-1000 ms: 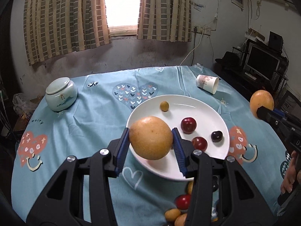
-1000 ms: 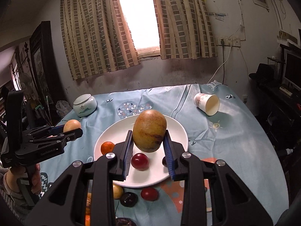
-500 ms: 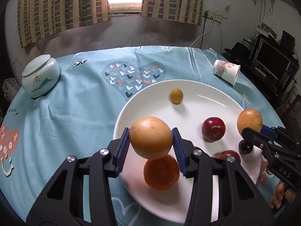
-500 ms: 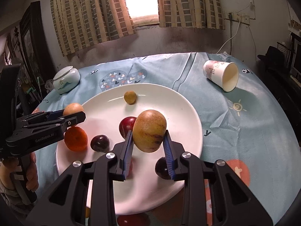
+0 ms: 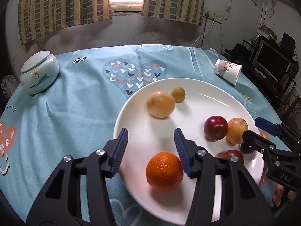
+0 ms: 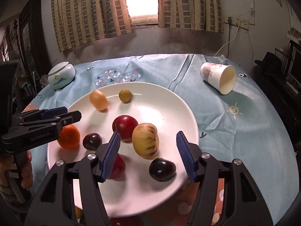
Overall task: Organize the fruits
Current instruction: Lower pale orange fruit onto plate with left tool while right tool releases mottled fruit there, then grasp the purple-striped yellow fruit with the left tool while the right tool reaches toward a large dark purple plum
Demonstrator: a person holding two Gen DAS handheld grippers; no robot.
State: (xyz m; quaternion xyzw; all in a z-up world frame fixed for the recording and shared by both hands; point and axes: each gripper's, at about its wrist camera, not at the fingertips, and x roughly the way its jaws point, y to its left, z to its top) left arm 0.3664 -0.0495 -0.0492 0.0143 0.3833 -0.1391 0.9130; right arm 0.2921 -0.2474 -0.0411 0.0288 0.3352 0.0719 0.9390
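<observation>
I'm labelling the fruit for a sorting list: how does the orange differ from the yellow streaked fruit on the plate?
The orange is deep orange and round; the yellow streaked fruit is pale yellow with purple streaks and egg-shaped. The orange looks smaller. The orange sits near the plate's left edge under the left gripper; the streaked fruit lies mid-plate between the right gripper's opening jaws, which do not touch it. Both rest on the white plate.
</observation>
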